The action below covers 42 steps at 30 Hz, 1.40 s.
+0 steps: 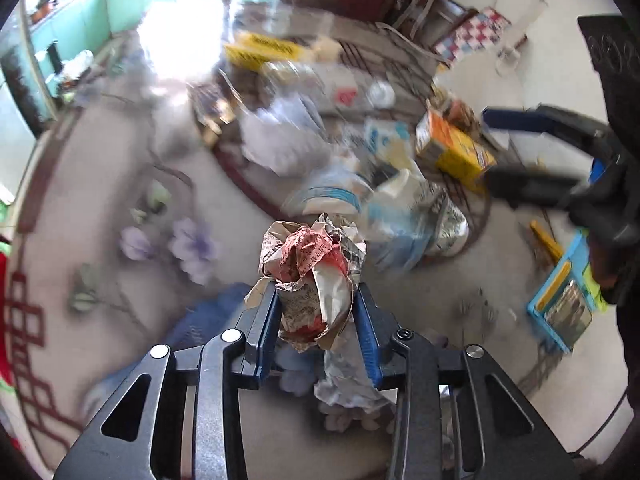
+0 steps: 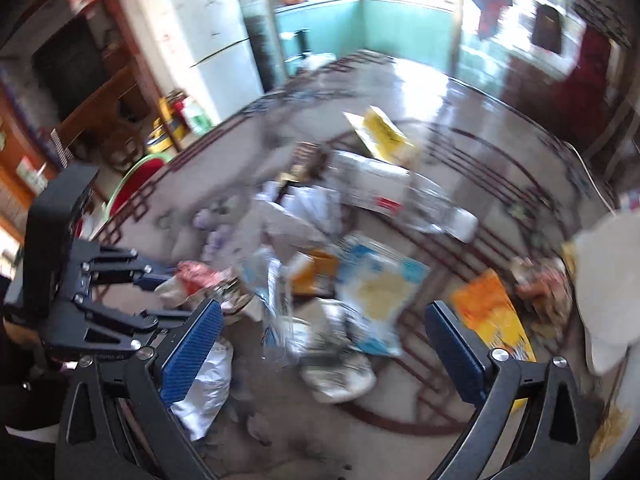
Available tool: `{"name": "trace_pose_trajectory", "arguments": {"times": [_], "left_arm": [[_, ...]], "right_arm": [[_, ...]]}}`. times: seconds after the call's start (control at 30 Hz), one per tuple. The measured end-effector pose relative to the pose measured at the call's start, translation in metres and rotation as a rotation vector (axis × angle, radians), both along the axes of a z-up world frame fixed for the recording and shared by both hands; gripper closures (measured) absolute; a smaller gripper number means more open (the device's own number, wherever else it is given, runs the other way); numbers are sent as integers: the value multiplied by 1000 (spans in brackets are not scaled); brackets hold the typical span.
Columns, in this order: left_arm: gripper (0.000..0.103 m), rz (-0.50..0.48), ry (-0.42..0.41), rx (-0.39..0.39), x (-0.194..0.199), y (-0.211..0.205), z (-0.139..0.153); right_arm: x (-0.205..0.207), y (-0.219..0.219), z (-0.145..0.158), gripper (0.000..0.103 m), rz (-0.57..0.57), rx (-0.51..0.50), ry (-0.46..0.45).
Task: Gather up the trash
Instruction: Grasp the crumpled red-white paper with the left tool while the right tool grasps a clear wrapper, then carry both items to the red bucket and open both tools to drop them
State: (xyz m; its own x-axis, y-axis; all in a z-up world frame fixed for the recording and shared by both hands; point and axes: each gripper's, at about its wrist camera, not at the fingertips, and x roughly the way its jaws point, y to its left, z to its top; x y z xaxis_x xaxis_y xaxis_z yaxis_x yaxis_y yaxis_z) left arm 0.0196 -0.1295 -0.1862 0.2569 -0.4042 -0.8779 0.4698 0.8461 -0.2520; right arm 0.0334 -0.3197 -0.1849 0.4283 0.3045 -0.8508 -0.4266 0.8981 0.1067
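My left gripper [image 1: 316,308] is shut on a crumpled ball of newspaper [image 1: 314,268] with red print, held above the patterned floor. The same ball [image 2: 192,278] shows in the right wrist view, between the left gripper's fingers [image 2: 156,280]. My right gripper [image 2: 324,344] is open and empty above a heap of trash: a blue and yellow bag [image 2: 380,280], an orange carton [image 2: 492,316] and crumpled paper [image 2: 340,376]. The right gripper also shows at the right of the left wrist view [image 1: 496,148]. Both views are blurred by motion.
More litter lies on the floor: a yellow box [image 1: 260,50], white plastic bags [image 1: 280,136], an orange box [image 1: 452,148], a blue tray [image 1: 568,300]. A white fridge [image 2: 208,40] and wooden shelves [image 2: 80,80] stand at the back left; a white bag [image 2: 604,292] hangs at the right.
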Motion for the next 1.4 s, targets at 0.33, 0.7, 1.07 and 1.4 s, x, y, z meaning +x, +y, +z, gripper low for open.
{"name": "trace_pose_trajectory", "arguments": {"times": [0.33, 0.7, 1.07, 1.4], "left_arm": [[68, 181, -121, 0, 9, 60, 30], [67, 261, -158, -6, 28, 123, 45], [67, 310, -243, 31, 64, 215, 62], [67, 462, -219, 85, 92, 318, 43]], "right_arm": [[14, 46, -38, 59, 35, 66, 151], [19, 59, -66, 100, -157, 80, 245], [18, 151, 49, 100, -238, 180, 2], [77, 311, 50, 100, -77, 258, 24]]}}
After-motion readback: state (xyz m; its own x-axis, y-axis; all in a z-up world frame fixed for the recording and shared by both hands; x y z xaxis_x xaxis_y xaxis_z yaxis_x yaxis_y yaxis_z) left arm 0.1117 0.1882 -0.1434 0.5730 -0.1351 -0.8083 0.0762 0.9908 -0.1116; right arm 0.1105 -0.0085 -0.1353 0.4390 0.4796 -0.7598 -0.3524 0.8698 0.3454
